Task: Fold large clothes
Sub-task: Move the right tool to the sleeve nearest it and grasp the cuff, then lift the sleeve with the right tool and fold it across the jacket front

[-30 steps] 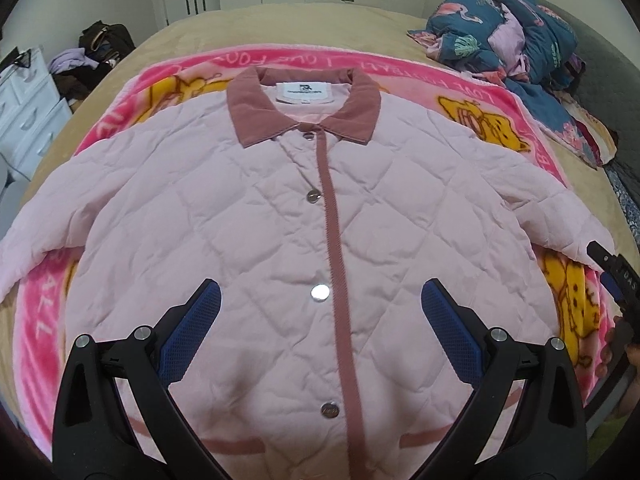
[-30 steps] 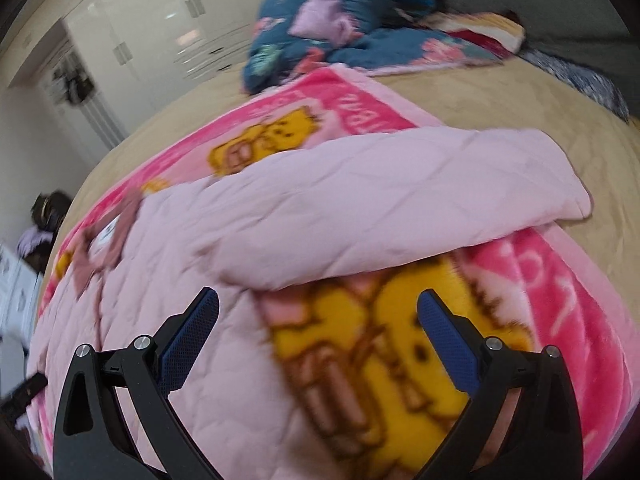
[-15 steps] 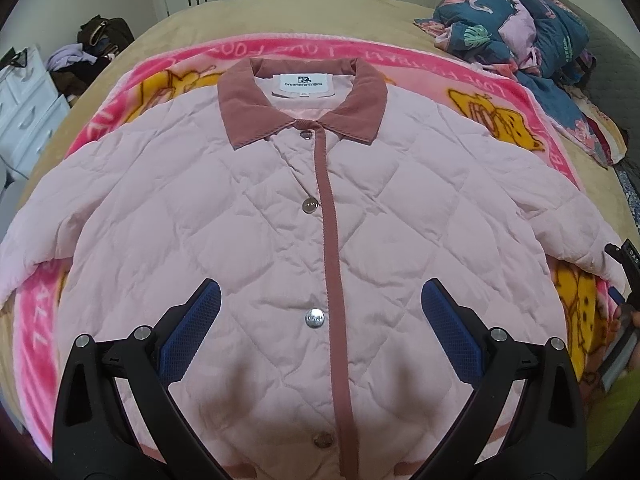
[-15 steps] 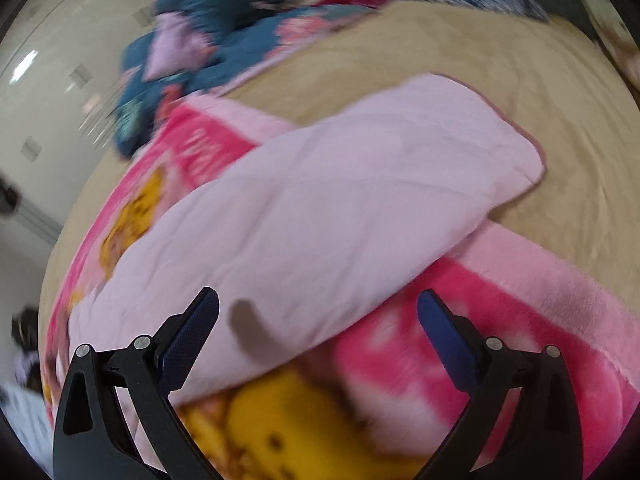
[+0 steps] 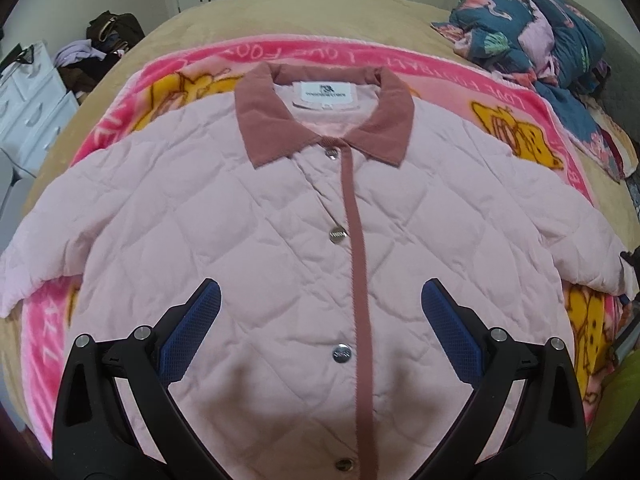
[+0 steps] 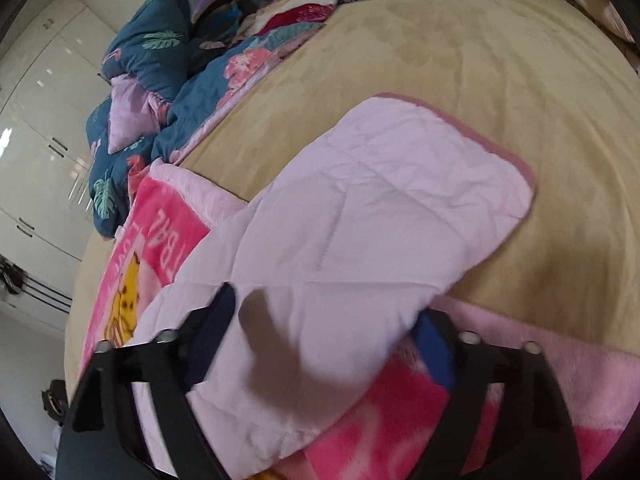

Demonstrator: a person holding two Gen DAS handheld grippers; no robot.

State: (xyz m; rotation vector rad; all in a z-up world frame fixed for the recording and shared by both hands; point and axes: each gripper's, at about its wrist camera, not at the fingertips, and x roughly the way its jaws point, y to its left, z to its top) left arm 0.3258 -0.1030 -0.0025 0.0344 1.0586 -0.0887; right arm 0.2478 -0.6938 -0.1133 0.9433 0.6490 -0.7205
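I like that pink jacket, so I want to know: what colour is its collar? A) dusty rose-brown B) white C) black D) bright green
A: in the left wrist view the collar of the quilted pink jacket is a darker dusty rose-brown, matching the strip down its front.

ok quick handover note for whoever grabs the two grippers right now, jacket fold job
Left gripper: jaws open, nothing between them, hovering over the lower front of the pink quilted jacket.
Right gripper: jaws have just been closing around the jacket's sleeve; whether the pads press on it yet cannot be told.
Jacket: face up, snapped shut, collar at the far end, lying flat on the pink cartoon blanket on the bed.
Done: jacket spread out.
Left: no fold made yet; probably bring this sleeve in over the body first.
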